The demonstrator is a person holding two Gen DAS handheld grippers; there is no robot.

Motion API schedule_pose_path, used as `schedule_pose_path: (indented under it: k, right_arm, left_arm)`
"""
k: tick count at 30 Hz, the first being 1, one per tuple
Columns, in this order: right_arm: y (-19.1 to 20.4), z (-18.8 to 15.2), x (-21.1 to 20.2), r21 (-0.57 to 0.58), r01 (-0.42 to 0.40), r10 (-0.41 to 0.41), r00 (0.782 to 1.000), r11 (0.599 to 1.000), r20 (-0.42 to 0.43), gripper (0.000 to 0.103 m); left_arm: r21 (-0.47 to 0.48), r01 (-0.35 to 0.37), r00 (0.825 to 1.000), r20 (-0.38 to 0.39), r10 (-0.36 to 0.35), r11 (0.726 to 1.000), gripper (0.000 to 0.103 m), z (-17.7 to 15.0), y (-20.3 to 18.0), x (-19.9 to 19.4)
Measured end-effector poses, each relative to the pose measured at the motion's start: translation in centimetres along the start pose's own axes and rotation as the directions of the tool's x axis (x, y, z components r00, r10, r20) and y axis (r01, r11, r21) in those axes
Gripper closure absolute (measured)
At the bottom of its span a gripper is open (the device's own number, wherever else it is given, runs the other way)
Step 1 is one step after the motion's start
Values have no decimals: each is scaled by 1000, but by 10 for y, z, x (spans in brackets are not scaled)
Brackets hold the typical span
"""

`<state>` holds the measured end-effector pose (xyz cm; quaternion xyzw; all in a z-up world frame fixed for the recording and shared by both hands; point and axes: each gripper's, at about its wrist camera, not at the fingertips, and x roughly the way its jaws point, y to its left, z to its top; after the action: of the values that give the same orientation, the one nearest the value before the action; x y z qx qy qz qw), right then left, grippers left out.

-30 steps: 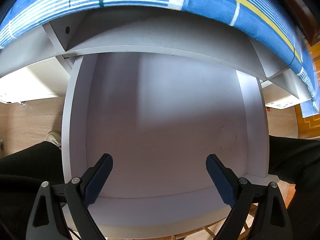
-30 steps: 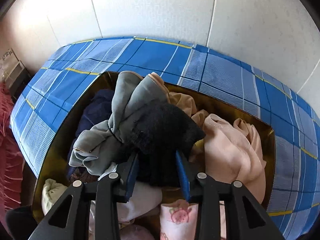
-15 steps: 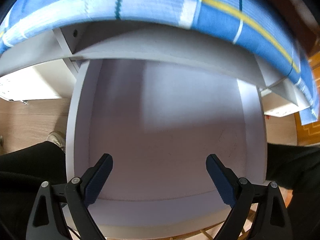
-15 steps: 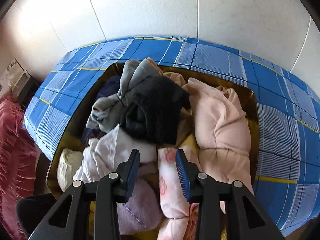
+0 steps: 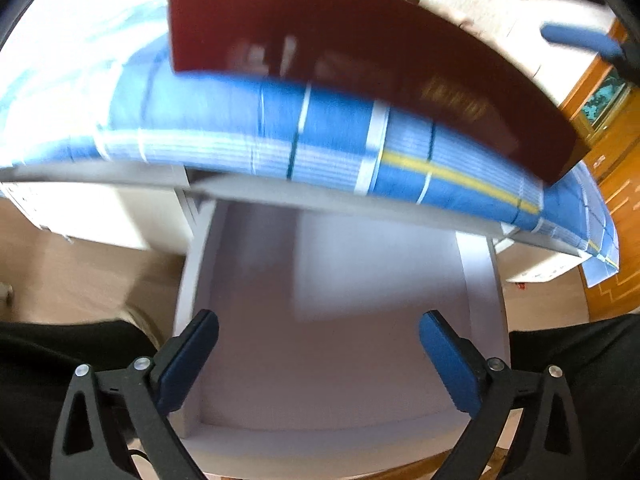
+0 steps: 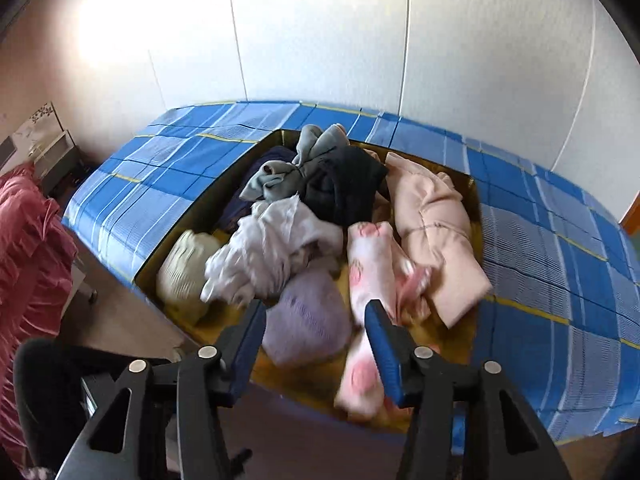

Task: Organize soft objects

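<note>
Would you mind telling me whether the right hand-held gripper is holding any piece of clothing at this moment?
No, the right hand-held gripper is open with nothing between its jaws, hovering near the lavender garment in the box.

Both tools are built alike: the left gripper (image 5: pixel 319 354) and the right gripper (image 6: pixel 315 340) are made of black, angular plastic arms pierced by triangular cut-outs and pinned with round silver screws. Each finger is faced with a ribbed blue pad (image 5: pixel 447 362).

White panelled wall (image 6: pixel 320 40), wooden floor (image 5: pixel 80 260).
</note>
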<state>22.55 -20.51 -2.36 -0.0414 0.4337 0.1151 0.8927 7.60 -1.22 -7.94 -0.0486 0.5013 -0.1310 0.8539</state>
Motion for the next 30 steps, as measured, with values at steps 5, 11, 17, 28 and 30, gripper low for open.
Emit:
schedule_pose_path:
  k: [5,11,17,28,30]
  right_arm:
    - [1,-27,-36,14,17,-17,998,1000,61,33]
    - [4,-57,-63,50,36,-40,996,998,79,31]
    - [7,-85,-77,83,95,-101,992,992,71,30]
    - [3,-126,-110,196,35,-60,990,980,126,30]
    - [5,-131,-112,191,76,-101,987,979,124,29]
  left_arm:
    - [8,4,996,92,-4,1000,0,0,-1,-30]
    - [27,-11,990,140,8,1000,0,-3,-8,-59]
    - [2,-35,980,196,34,999,0,-4,-12,-97]
    - [-39,-161,950,266,165,986,0,-3,-23,-152]
    - [-44,-171,946,273,176,984,0,-5,-26,-160]
